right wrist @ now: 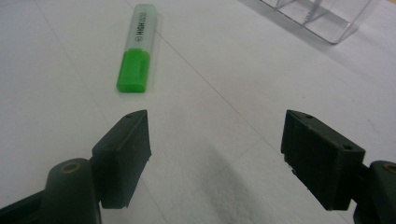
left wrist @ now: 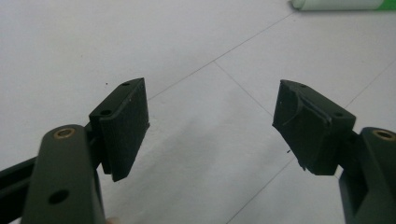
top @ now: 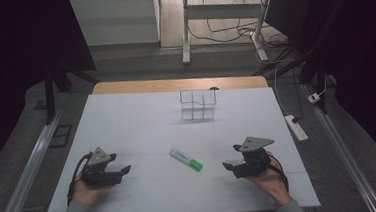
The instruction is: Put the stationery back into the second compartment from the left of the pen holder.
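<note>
A green highlighter (top: pixel 186 159) with a pale barrel lies flat on the white table (top: pixel 142 124), between the two hands. In the right gripper view the highlighter (right wrist: pixel 136 46) lies ahead and left of the jaws, green cap end nearer. Its barrel edge (left wrist: pixel 341 4) shows at the top right of the left gripper view. My left gripper (top: pixel 123 171) rests low at the front left, open and empty (left wrist: pixel 210 126). My right gripper (top: pixel 229 166) sits at the front right, open with nothing between its jaws (right wrist: pixel 217 158).
A clear plastic organiser (top: pixel 198 105) with several compartments stands near the table's far edge, and its corner (right wrist: pixel 317 18) is at the top right of the right gripper view. A power strip (top: pixel 296 127) and cables lie on the floor at the right.
</note>
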Demonstrator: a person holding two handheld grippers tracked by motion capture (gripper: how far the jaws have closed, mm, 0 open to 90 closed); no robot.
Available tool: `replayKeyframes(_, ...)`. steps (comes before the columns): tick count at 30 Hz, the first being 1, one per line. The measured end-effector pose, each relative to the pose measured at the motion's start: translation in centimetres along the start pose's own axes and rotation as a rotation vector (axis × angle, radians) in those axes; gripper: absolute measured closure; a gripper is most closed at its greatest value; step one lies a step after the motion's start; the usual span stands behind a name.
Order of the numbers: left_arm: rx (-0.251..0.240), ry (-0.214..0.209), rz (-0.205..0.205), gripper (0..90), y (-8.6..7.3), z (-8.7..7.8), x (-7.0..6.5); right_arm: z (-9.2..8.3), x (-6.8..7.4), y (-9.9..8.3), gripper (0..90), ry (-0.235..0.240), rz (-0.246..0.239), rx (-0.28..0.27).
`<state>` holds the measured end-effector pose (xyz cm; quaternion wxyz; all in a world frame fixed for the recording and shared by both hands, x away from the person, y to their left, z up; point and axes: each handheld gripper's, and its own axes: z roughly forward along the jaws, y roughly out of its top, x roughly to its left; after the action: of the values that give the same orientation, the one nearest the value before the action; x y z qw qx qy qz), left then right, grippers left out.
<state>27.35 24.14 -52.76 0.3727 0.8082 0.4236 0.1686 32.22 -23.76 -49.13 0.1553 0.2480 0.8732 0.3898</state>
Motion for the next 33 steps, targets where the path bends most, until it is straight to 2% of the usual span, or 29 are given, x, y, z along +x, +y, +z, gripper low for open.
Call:
replayKeyframes(6, 0.005, -0.001, 0.003, 26.1, 0.0, 0.1, 0.0, 0.8, 0.7, 0.9, 23.2, 0.021, -0.024, 0.003)
replayKeyframes(17, 0.004, 0.004, 0.001, 26.3, 0.0, 0.1, -0.1, 1.6, 1.5, 1.6, 23.5, 0.046, -0.035, 0.000)
replayKeyframes(33, 0.001, 0.008, -0.001, 26.4, 0.1, 0.0, -0.1, 3.3, 2.7, 4.2, 25.1, 0.103, -0.075, 0.014)
